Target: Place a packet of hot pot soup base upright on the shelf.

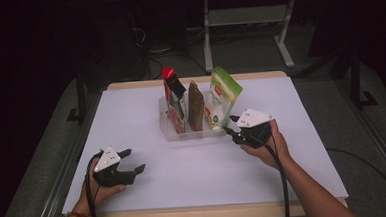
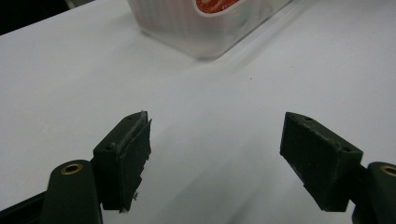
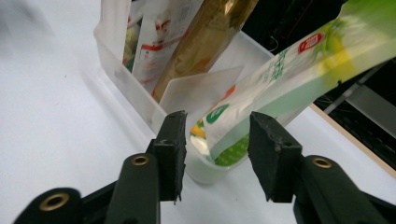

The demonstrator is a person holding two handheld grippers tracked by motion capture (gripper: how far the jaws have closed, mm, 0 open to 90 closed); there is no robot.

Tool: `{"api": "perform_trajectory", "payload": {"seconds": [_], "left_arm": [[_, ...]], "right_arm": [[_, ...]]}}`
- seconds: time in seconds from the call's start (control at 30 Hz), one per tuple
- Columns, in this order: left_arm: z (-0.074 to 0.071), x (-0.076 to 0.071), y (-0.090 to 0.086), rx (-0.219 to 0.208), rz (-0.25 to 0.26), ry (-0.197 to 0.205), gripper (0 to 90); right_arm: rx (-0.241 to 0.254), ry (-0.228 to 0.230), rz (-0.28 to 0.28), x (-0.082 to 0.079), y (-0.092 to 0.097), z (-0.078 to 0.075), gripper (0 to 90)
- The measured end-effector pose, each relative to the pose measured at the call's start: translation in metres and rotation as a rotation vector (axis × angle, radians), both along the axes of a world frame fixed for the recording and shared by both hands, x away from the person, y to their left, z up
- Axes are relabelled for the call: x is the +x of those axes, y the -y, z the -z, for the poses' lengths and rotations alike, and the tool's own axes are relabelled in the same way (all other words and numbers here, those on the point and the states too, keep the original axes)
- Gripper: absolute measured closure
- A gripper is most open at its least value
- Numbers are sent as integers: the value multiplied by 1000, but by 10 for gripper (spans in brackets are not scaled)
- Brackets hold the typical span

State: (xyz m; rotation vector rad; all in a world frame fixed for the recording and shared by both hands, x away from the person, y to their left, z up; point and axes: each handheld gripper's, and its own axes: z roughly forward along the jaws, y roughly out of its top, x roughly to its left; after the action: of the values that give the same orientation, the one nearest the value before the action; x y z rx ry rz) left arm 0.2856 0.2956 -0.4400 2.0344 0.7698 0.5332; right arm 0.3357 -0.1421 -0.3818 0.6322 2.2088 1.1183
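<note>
A clear plastic bin [image 1: 192,134] stands at mid-table with three pouches upright in it: a red one [image 1: 174,97], a brown one [image 1: 196,107] and a green-and-white one [image 1: 223,94] leaning right. My right gripper [image 1: 230,124] is at the bin's right end. In the right gripper view its jaws [image 3: 217,119] straddle the lower corner of the green pouch [image 3: 299,65] and the bin's rim [image 3: 126,79], with a gap showing at the left pad, so it is open. My left gripper [image 1: 136,160] rests open near the front left, nothing between its jaws [image 2: 215,140].
The white table top [image 1: 131,116] ends in a wooden front edge [image 1: 201,214]. The bin's corner [image 2: 205,37] lies ahead of the left gripper. Black cables trail from both grippers. A desk frame [image 1: 246,15] stands on the floor beyond the table.
</note>
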Motion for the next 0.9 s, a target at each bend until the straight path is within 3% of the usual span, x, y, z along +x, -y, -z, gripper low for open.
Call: {"api": "perform_trajectory", "payload": {"seconds": [0.4, 0.9], "left_arm": [[0, -1, 1, 1, 4, 2, 234], [0, -1, 1, 5, 9, 1, 234]], "right_arm": [[-32, -3, 1, -8, 9, 10, 428], [-23, -23, 4, -17, 30, 25, 341]]}}
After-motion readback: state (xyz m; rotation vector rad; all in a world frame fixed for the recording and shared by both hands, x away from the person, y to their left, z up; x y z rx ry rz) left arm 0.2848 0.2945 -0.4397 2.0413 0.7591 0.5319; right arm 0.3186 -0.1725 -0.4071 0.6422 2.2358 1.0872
